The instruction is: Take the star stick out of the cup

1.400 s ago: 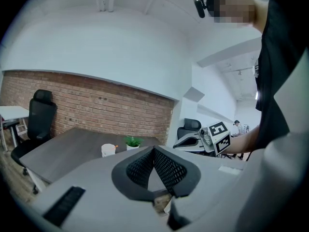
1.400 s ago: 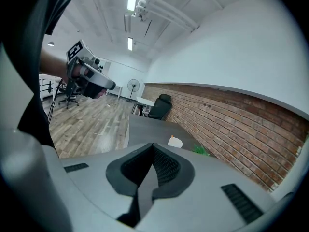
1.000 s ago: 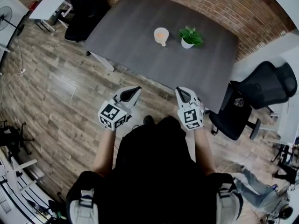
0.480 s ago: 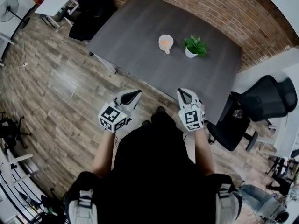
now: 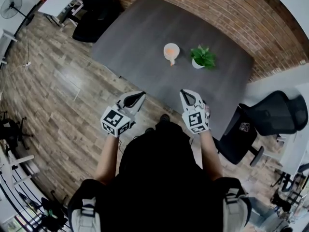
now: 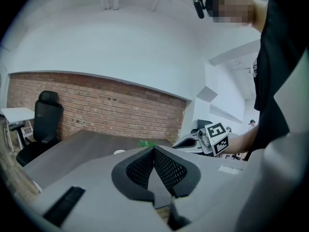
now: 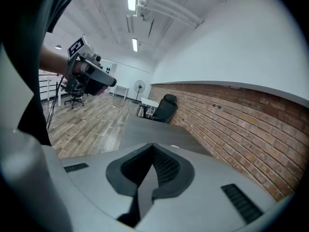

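Standing in the cup [image 5: 171,53], the star stick [image 5: 170,48] perhaps tilts nearward.

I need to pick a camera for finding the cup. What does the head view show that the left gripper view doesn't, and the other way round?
Only the head view: the cup from above, its open top with something orange inside. Only the left gripper view: the left tongs close up, jaws pressed together with nothing between them, plus the ceiling and the head camera. Both share: the grey table, the plant, the brick wall and the right tongs.
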`<state>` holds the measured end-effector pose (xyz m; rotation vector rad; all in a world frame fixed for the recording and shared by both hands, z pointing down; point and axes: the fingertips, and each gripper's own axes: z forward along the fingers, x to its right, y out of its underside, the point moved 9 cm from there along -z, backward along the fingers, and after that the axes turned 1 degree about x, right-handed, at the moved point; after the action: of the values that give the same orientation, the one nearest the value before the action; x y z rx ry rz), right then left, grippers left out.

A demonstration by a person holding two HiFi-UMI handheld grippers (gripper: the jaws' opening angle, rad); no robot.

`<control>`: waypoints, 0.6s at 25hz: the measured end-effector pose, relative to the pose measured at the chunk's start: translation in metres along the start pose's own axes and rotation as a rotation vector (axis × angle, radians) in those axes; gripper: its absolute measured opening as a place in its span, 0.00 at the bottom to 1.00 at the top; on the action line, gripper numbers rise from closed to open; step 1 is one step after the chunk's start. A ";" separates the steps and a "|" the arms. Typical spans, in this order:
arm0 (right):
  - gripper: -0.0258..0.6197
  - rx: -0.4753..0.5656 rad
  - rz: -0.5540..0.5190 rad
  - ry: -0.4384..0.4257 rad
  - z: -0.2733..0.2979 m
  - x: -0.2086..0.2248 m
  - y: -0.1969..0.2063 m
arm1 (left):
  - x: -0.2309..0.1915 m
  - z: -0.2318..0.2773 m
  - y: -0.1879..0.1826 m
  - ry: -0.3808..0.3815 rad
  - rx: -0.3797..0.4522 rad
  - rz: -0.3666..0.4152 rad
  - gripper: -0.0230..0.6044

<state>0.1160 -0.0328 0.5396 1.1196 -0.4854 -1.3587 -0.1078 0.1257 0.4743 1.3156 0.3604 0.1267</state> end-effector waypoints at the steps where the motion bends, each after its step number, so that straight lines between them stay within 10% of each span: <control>1: 0.04 0.003 0.000 -0.004 0.003 0.006 0.000 | -0.002 0.005 -0.004 -0.003 0.004 0.002 0.04; 15: 0.04 0.010 -0.034 -0.060 0.033 0.053 0.003 | -0.015 0.040 -0.022 -0.063 0.003 -0.007 0.04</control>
<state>0.1013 -0.0940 0.5396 1.1026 -0.5195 -1.4235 -0.1115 0.0784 0.4643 1.3186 0.3114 0.0783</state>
